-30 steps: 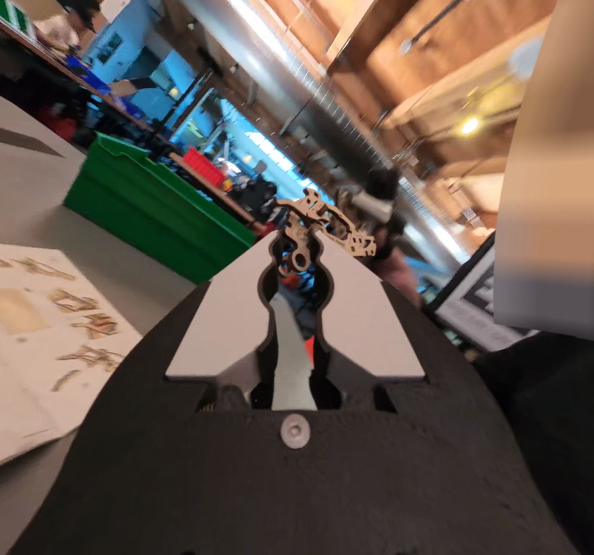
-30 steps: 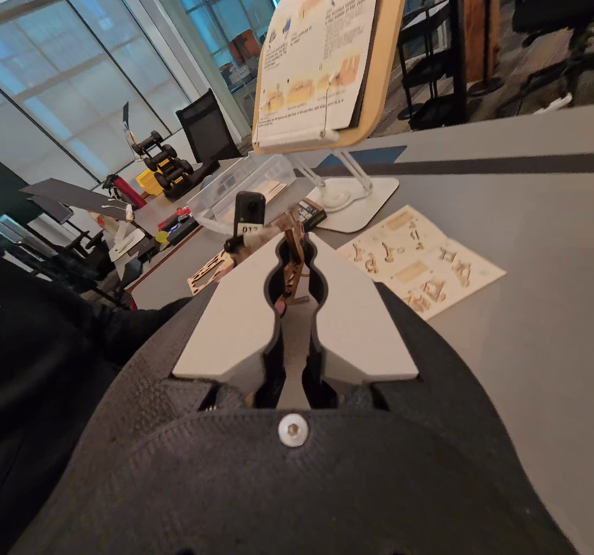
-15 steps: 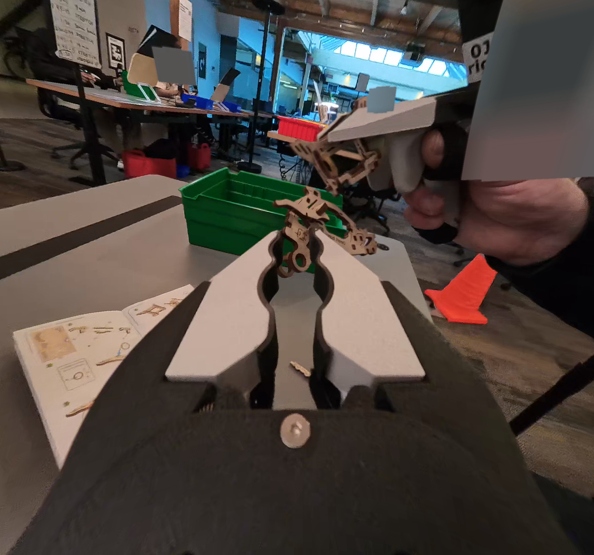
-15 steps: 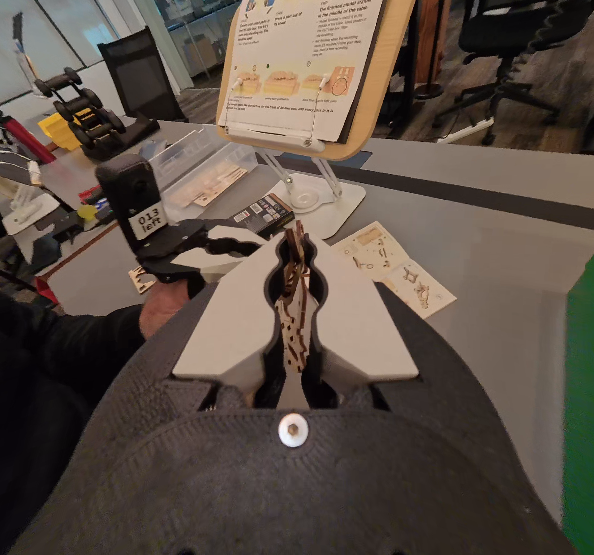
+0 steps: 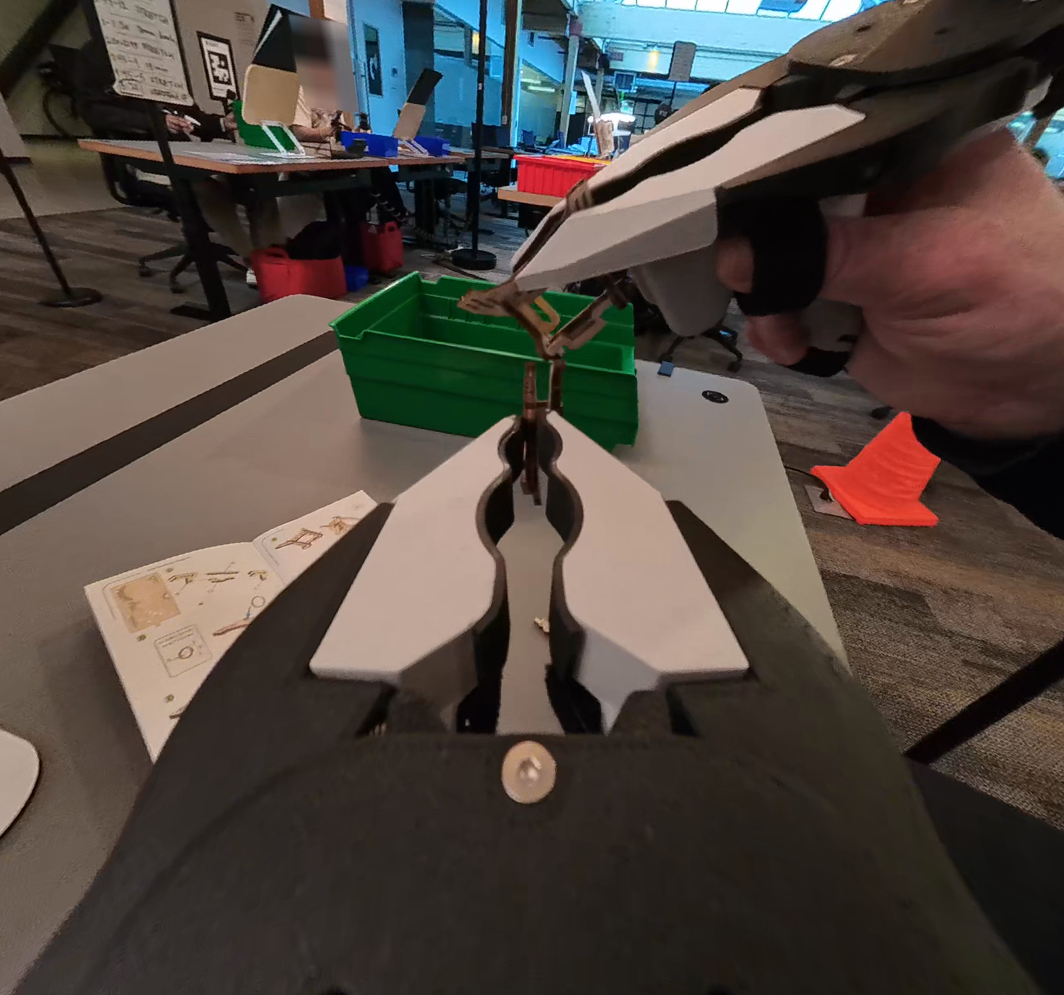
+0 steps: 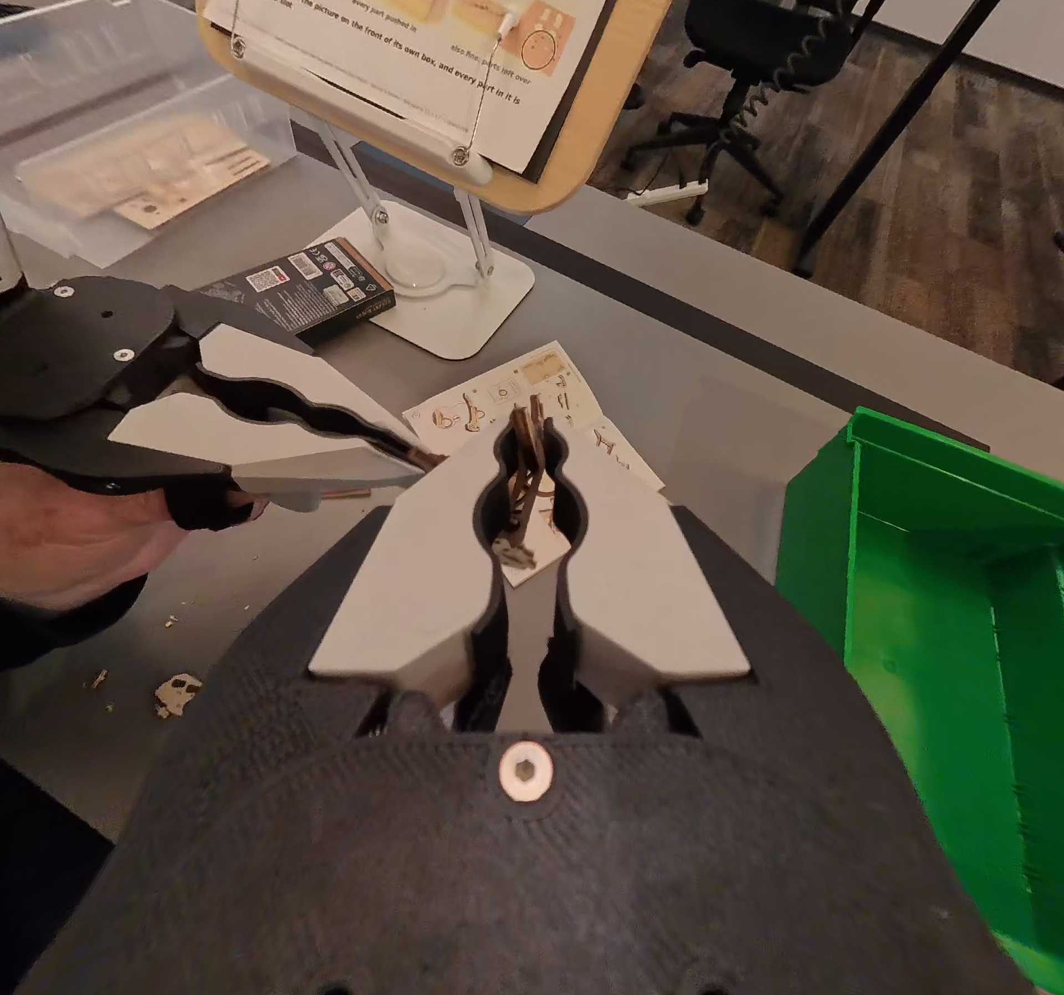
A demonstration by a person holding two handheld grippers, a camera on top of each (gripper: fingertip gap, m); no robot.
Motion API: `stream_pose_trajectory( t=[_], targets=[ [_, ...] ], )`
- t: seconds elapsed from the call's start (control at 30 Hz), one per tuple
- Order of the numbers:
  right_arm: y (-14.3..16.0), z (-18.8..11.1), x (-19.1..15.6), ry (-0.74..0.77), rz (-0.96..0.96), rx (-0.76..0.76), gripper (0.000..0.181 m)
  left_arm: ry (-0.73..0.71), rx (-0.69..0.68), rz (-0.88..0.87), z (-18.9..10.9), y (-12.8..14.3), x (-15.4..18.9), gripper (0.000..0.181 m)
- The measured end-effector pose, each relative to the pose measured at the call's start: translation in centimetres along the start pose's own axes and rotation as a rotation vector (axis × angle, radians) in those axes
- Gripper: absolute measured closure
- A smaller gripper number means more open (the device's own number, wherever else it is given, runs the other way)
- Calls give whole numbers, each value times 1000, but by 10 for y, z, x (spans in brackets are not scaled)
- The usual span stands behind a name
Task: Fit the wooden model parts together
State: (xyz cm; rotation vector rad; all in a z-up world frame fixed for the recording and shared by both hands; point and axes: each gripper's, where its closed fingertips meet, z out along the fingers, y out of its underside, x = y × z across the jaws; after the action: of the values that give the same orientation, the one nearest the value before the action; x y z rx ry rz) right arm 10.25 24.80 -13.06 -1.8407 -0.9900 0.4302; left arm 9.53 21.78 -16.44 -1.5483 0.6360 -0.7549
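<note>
Mating two parts: left gripper (image 5: 532, 420) clamps one wooden piece (image 5: 538, 391), right gripper (image 5: 521, 270) another (image 5: 535, 313); next, align and press.

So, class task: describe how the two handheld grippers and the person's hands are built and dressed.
Both the left gripper and right gripper have pale grey wedge fingers with wavy black inner edges, on textured black bodies with a silver screw. Each hand wears a black fingerless glove and dark sleeve.

both grippers, left (image 5: 532, 420) and right (image 6: 527, 426), are clamped shut, tips nearly meeting.
</note>
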Motion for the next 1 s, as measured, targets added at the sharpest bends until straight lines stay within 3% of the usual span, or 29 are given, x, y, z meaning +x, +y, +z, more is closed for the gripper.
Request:
stream_pose_trajectory(
  t=[0.23, 0.47, 0.63, 0.87, 1.0],
  targets=[
    [12, -6, 7, -70, 128, 64, 178, 29, -47, -71, 3, 20, -9, 181],
    [-3, -24, 1, -124, 67, 308, 177, 93, 43, -163, 3, 4, 1, 180],
    [-9, -29, -12, -159, -29, 375, 178, 124, 83, -196, 0, -8, 10, 181],
    [-15, -38, -23, -169, -143, 477, 177, 81, 107, -91, -6, -23, 20, 181],
    [-19, -47, -19, -185, -85, 547, 177, 60, 116, -58, -10, -28, 21, 181]
  ],
)
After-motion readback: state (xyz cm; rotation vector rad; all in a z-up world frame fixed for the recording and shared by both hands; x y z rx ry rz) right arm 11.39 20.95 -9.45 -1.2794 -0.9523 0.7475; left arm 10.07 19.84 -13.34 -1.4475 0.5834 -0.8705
